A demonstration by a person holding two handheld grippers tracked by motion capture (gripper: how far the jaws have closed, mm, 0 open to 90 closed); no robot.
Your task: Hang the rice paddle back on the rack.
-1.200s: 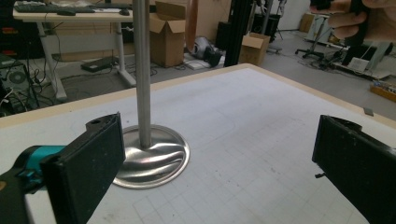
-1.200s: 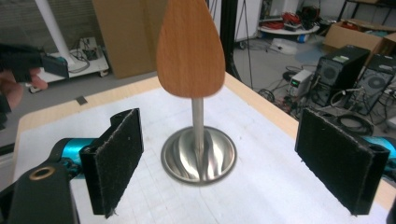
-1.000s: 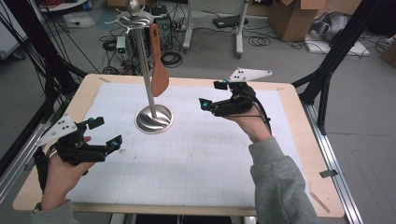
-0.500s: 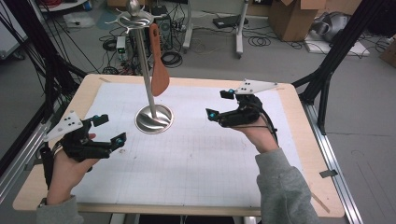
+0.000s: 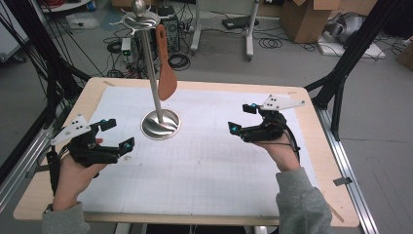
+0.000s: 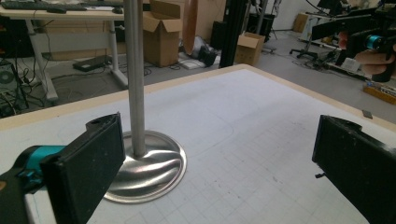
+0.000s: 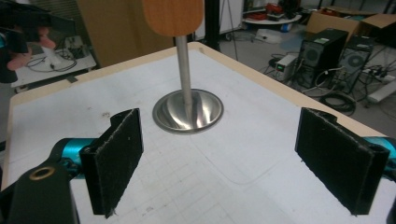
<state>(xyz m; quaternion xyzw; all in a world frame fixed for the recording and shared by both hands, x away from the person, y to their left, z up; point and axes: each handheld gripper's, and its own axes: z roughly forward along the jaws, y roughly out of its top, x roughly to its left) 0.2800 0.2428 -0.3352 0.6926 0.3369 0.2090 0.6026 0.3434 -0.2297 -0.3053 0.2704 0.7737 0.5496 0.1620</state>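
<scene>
table [image 5: 311, 161] | both grippers drawn back from stand [image 5: 160, 124] | spatula [image 5: 166, 78] seemingly unmoved

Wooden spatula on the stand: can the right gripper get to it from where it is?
Probably yes. The right gripper is open, and bare mat lies between it and the wooden spatula hanging free from the stand.

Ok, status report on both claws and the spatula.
Left claw open, empty. Right claw open, empty. Spatula hanging on stand, untouched. Nothing between claws and stand.
</scene>
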